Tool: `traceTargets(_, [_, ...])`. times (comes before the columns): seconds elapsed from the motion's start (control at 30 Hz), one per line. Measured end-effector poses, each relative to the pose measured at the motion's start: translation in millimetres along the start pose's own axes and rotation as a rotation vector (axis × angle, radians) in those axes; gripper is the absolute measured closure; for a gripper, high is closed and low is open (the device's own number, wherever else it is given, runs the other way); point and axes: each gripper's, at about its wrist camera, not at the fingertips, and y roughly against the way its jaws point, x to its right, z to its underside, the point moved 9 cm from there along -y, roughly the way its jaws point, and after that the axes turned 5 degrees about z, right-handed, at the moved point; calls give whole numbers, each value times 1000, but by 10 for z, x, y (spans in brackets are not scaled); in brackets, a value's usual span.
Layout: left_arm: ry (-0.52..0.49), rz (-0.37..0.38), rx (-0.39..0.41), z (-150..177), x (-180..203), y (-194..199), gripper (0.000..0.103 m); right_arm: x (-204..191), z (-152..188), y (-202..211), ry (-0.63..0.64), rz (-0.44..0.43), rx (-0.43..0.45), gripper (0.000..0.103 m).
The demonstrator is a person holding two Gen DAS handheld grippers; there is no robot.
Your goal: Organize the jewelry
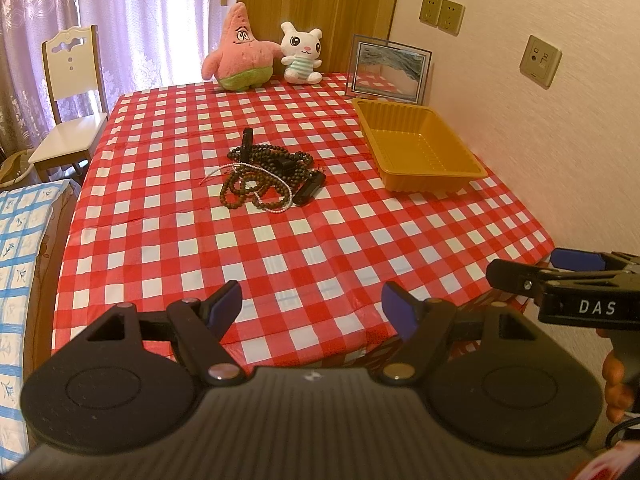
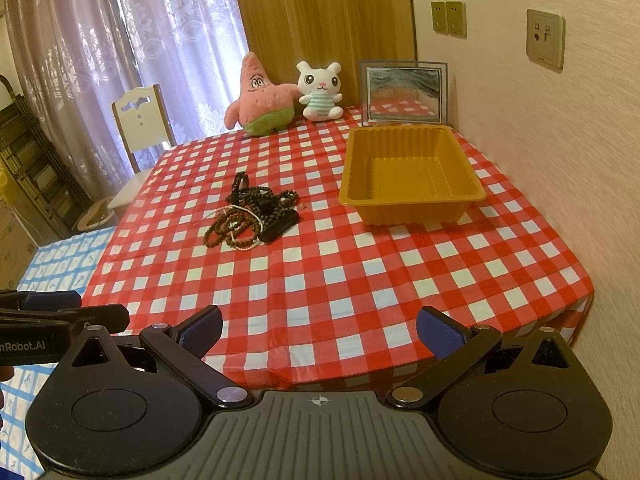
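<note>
A pink star plush [image 1: 240,50], a white rabbit plush [image 1: 301,53] and a glass picture frame [image 1: 389,68] line the far edge of the red-checked tablecloth [image 1: 280,248]. The tangled pile of dark beaded jewelry [image 1: 269,174] lies mid-table, left of the empty amber ribbed plastic tray [image 1: 420,148], well apart from both claws. The left gripper [image 1: 312,306] and right gripper [image 2: 319,330] hover over the near edge, tilted down, jaws apart, holding nothing

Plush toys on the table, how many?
2. A pink star plush and a white bunny plush, side by side at the far edge of the table, left of the picture frame. None seem hidden.
</note>
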Motion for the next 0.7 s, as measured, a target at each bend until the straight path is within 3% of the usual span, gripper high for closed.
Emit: traceTargets(0.7, [-1, 3, 3, -24, 6, 11, 28, 3, -32, 34, 1, -2, 3, 0])
